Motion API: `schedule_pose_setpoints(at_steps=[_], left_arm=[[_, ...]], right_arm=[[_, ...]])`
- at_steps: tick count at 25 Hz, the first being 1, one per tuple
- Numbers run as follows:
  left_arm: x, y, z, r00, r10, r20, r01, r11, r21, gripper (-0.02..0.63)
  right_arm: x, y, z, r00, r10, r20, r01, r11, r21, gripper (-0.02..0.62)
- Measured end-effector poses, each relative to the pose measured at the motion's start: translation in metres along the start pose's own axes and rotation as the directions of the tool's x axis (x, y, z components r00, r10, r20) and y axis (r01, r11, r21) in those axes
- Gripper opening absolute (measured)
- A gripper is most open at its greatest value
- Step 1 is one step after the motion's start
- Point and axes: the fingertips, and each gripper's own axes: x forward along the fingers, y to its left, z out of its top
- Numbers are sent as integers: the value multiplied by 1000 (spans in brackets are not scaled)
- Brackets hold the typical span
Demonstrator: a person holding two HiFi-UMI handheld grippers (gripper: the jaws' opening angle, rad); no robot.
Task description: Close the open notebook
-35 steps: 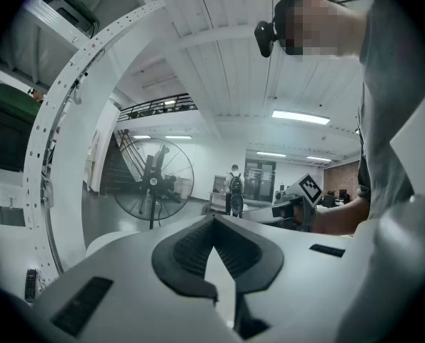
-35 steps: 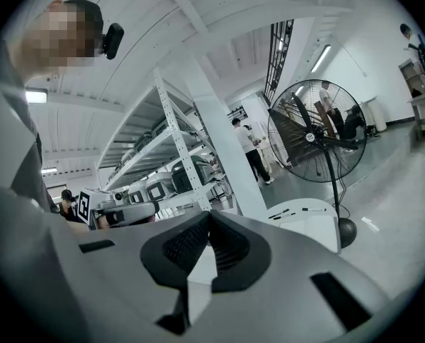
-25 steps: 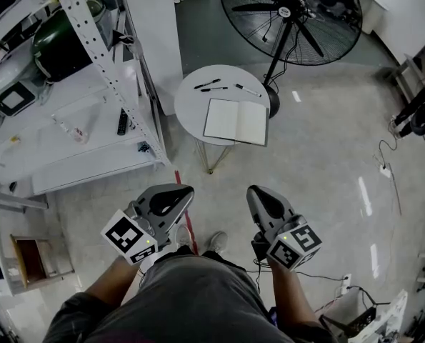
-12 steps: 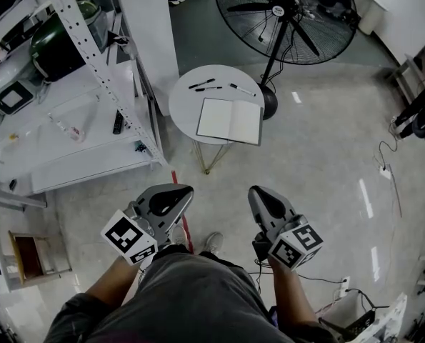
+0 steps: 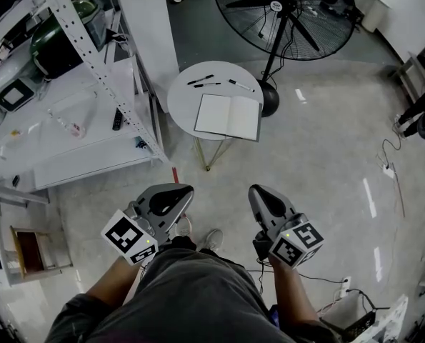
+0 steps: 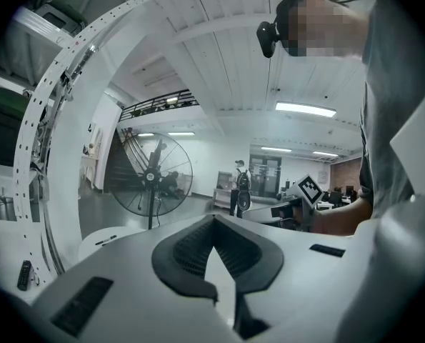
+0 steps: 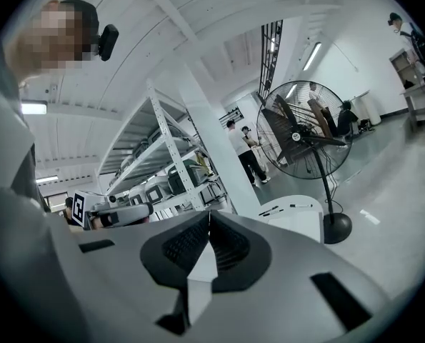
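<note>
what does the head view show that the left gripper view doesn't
Only the head view shows the open white-paged notebook, lying flat, and the person's pale shoes on the floor. Only the left gripper view shows the ceiling strip lights and a distant standing person with a backpack. Both show the round white table, the black pens on it, the black pedestal fan and the right gripper with its marker cube.
</note>
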Motion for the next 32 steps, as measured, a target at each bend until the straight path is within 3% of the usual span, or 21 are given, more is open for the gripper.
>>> schedule_pose_setpoints(at_steps=[18, 32], left_arm=[[32, 13, 11, 1000, -6, 27, 6, 1000, 11, 9], [76, 82, 11, 1000, -13, 24, 14, 1000, -14, 8]], right_arm=[[4, -26, 19, 1000, -12, 7, 12, 1000, -15, 21], [70, -69, 34, 999, -20, -26, 20, 1000, -13, 21]])
